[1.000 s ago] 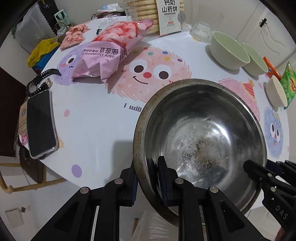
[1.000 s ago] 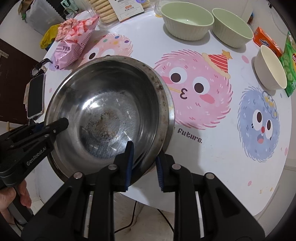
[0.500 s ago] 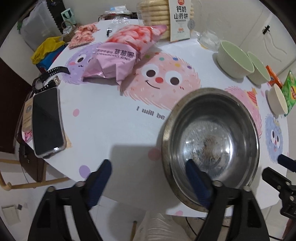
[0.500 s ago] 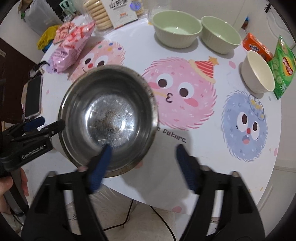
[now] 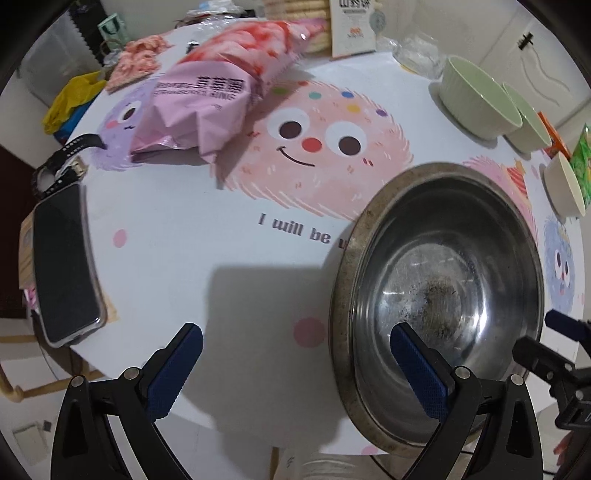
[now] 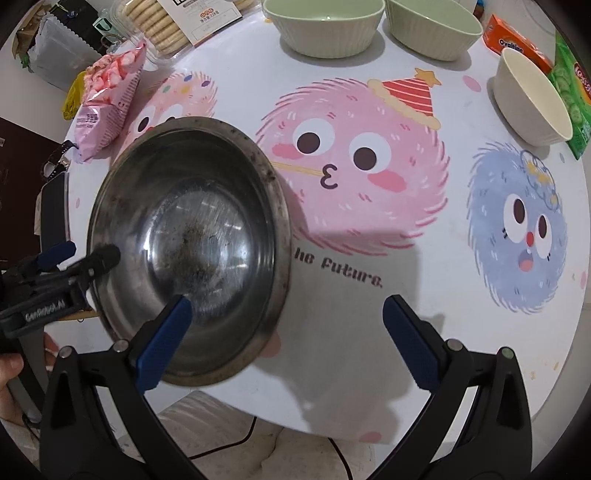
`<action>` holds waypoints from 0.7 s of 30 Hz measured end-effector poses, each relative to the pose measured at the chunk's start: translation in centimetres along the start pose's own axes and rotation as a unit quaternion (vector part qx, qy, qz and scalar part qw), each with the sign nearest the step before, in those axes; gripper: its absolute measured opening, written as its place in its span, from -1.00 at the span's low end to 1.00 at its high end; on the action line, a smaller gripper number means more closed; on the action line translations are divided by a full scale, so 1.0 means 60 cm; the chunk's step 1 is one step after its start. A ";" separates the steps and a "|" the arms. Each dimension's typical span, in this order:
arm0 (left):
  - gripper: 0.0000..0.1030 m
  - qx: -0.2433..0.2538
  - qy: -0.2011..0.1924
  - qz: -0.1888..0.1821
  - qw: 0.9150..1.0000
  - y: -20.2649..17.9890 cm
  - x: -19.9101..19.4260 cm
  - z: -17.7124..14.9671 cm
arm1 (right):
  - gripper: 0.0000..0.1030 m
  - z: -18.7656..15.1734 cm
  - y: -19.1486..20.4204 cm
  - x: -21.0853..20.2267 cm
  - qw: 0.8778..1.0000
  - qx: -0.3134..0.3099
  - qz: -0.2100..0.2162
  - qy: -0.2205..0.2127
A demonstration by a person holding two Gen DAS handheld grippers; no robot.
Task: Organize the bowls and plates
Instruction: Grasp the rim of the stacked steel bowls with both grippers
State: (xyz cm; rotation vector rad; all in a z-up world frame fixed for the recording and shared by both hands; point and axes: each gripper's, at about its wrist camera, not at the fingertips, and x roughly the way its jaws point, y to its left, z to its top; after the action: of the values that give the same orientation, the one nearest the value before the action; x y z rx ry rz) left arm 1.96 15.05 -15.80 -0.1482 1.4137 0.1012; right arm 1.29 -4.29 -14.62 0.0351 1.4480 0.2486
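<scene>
Steel bowl set down at the near edge of the bench, both grippers released.

Bench (image 6: 369,325), round, cartoon-print cover; steel bowl (image 6: 192,236) upright at near left, slightly over the edge; two green bowls (image 6: 325,29) far; white bowl (image 6: 532,107) far right. Left gripper (image 5: 295,369) and right gripper (image 6: 284,339): fingers (image 5: 417,373) have just been opening, now spread wide, straddling the rim without pressing, holding nothing. Advice: lift clear straight up without nudging the rim, then nest the small bowls.

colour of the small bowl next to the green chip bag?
Cream-white, inside and out. The small bowl shows best in the right wrist view.
</scene>
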 end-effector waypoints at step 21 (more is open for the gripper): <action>-0.65 0.036 -0.007 -0.064 0.997 -0.039 0.000 0.019 | -0.65 0.006 0.006 0.012 1.000 0.003 0.001 0.010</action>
State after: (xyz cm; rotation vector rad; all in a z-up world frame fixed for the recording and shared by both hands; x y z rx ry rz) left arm 3.46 12.95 -15.55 -0.1782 1.3879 -0.0542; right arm 1.64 -3.77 -15.22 0.0390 1.4690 0.2472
